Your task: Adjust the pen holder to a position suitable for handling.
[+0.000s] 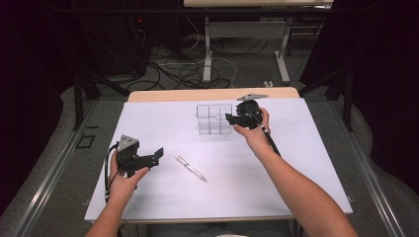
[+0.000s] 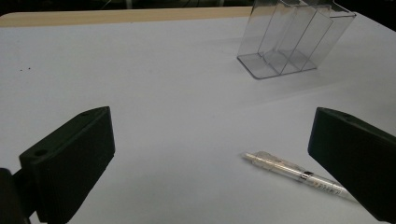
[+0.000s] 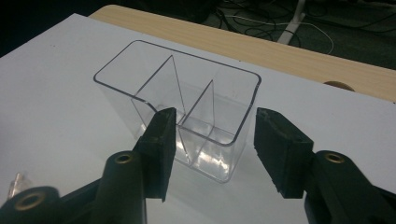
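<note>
- Between the right gripper [image 3: 210, 144]'s jaws, which stand apart, sits the clear divided box [image 3: 187, 107], not pinched
- Left gripper [image 2: 210, 158] jaws are wide apart; the clear pen [image 2: 294, 173] lies by one jaw

White sheet [image 1: 163, 123] covers most of the tabletop, w/ a strip of bare light wood [image 1: 212, 94] along the far edge. Beyond it, loose cables [image 1: 183, 74] tangle on the dark floor betw. white desk legs [image 1: 207, 49] (a second desk, farther back). Metal rail [image 1: 49, 177] runs along the left side.
</note>
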